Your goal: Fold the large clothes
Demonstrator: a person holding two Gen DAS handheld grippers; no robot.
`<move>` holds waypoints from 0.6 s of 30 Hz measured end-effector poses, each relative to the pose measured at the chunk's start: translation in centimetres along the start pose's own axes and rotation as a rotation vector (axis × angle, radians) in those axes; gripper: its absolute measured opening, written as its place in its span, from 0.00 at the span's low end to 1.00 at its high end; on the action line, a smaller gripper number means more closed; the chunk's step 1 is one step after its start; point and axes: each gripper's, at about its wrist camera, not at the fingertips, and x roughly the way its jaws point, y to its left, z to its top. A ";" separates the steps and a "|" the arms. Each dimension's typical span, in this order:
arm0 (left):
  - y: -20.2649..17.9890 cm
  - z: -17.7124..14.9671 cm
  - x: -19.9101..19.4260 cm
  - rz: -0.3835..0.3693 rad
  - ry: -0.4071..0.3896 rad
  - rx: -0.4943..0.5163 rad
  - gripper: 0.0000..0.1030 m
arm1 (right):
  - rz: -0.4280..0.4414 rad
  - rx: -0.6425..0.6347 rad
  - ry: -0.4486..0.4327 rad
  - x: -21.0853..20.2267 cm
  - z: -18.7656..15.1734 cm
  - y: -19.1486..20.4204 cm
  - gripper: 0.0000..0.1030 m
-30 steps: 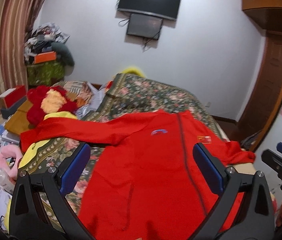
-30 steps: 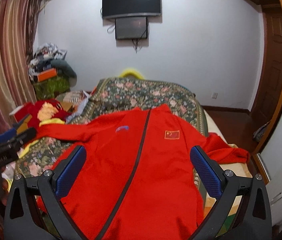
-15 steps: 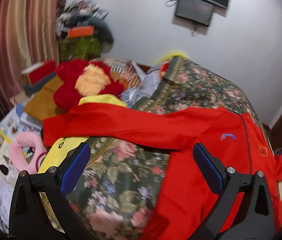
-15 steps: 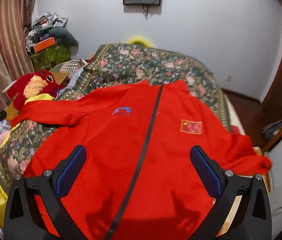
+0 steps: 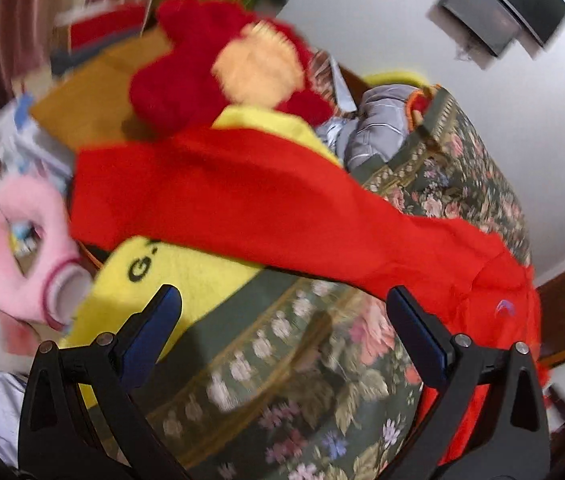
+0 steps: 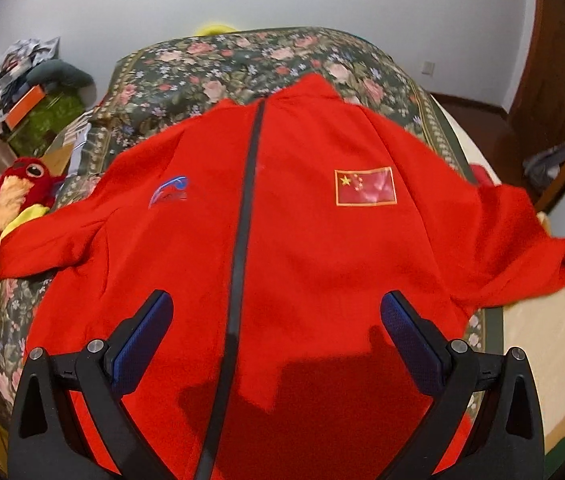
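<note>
A: It's a bedroom with a white wall behind. The bed (image 6: 210, 60), under a dark floral cover, lies straight ahead of both grippers.

B: And the jacket?

A: The red jacket (image 6: 302, 248) is spread front-up across the bed, directly beyond the right gripper (image 6: 276, 320), with its dark zip (image 6: 244, 216) running away from that gripper toward the collar. The body is just ahead of the fingers and partly below them.

B: What does the left one face?

A: The left gripper (image 5: 284, 318) points at the long sleeve (image 5: 242, 208), which stretches crosswise ahead of it, cuff to its left, shoulder to its right. The sleeve lies over a yellow cloth (image 5: 178, 280) and beside a red plush toy (image 5: 218, 60). That view is blurred.

B: Are they holding anything?

A: Both stand wide apart with nothing between the fingers.

B: So which goes first?

A: I'd judge the left is nearer the sleeve, so it would take the cuff end and carry it rightward across the chest.
</note>
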 end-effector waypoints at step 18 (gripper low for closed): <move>8.6 5.6 6.6 -0.168 0.034 -0.459 0.72 | -0.021 -0.036 -0.011 -0.2 1.6 0.2 1.00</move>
